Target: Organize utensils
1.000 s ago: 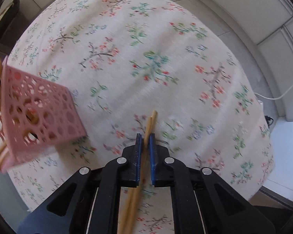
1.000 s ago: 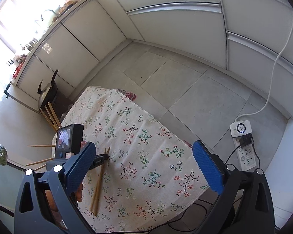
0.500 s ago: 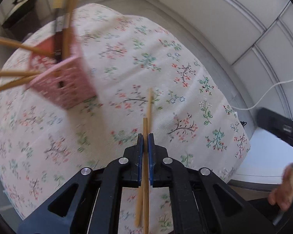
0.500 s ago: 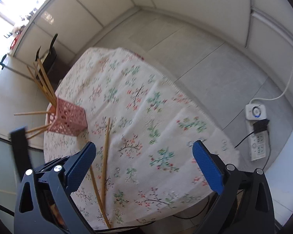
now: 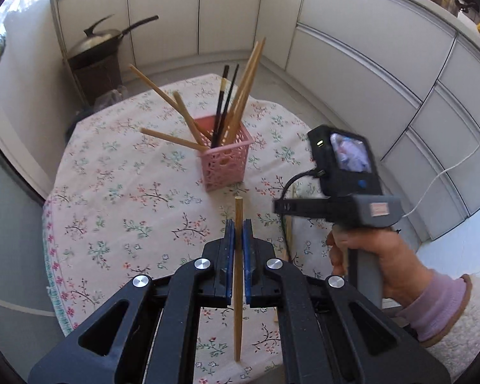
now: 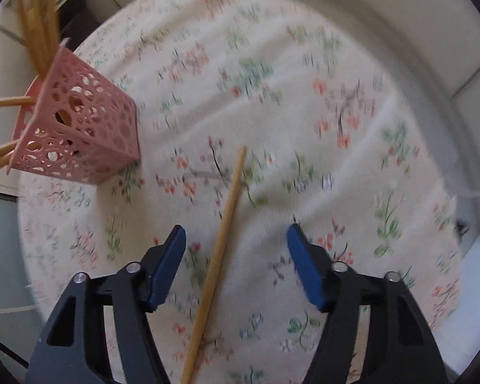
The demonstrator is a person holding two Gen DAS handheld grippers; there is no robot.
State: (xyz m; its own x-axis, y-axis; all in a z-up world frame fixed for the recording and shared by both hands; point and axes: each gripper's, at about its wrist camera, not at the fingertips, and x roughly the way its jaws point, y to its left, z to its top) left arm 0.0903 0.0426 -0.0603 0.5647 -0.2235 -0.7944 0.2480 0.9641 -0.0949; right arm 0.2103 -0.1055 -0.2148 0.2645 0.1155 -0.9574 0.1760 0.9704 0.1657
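One chopstick up, one still lying on the cloth

Nearest, the left tongs (image 5: 239, 233) are pinching a wooden chopstick (image 5: 238, 275) about mid-length, probably so it swings tip-down into the holder. The right tongs (image 6: 236, 240) have just been closing but are still spread, straddling the second chopstick (image 6: 222, 243) flat on the floral tabletop (image 6: 304, 128), pads not on it yet. Guess that's why they point so steeply down, to scoop it off the cloth. Further back, to the left, the pink perforated holder (image 5: 227, 163) already has a fan of wooden and black chopsticks leaning out.
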